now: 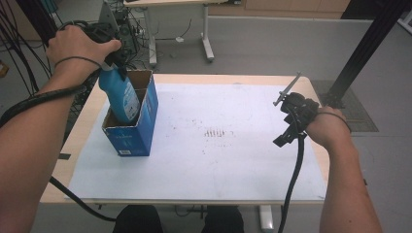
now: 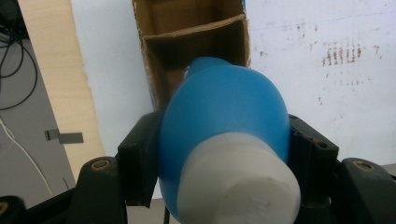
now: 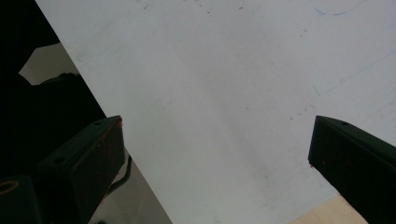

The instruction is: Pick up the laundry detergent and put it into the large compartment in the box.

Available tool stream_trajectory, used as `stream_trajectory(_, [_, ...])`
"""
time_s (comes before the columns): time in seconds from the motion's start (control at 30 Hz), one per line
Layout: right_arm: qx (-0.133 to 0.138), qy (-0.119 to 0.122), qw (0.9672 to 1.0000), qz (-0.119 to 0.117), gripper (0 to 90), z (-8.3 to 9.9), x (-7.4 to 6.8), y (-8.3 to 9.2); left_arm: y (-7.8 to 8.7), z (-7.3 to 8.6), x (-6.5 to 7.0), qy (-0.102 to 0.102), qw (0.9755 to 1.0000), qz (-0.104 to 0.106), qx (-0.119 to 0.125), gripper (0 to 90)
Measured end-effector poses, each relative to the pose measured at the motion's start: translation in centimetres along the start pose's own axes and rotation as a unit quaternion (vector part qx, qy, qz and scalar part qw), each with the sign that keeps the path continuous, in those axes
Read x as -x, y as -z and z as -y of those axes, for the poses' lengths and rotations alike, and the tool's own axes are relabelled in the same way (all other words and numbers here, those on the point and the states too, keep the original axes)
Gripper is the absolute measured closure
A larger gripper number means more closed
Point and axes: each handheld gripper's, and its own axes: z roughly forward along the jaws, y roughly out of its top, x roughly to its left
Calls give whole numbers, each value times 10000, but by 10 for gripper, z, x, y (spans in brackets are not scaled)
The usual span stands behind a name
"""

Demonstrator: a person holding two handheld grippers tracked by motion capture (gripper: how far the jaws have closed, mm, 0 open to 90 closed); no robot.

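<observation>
Blue plastic bottle (image 1: 120,97) stands tilted with its lower end inside a blue cardboard box (image 1: 141,131) at the table's (image 1: 204,78) left side, seen from above; the left gripper (image 1: 115,60) clamps its neck. The right gripper (image 1: 291,124) hovers well apart at the right, over the white sheet (image 1: 218,155).

Left gripper view: both jaws press the bottle (image 2: 219,112) below its white cap (image 2: 238,186), above the box's divided compartments (image 2: 196,42).

Right gripper view: jaws spread wide, holding nothing, over the sheet (image 3: 210,93).

Grey floor (image 1: 272,43), second desk (image 1: 175,4), tangled cables (image 1: 19,53).
</observation>
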Motion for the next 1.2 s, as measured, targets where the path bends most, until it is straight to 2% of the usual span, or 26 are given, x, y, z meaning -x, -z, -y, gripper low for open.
stream_trajectory(0.07, [3,6,10000,12,36,0,0,0,-3,-1,2,-5,10000,-47,-16,372])
stream_trajectory(0.23, [3,16,10000,0,37,0,-1,0,-9,-1,-2,34,10000,16,-21,372])
stream_trajectory(0.5, [4,14,10000,3,36,1,-1,-1,-18,-3,1,14,10000,-45,-88,372])
stream_trajectory(0.7, [-2,22,10000,3,36,1,-1,-2,-26,-4,-2,22,9999,14,-135,372])
stream_trajectory(0.97, [32,37,10000,19,37,2,-2,0,-34,-5,-2,25,9999,-29,-157,372])
stream_trajectory(1.2, [25,17,10000,25,37,4,-2,1,-48,-8,0,3,9997,-63,-243,372])
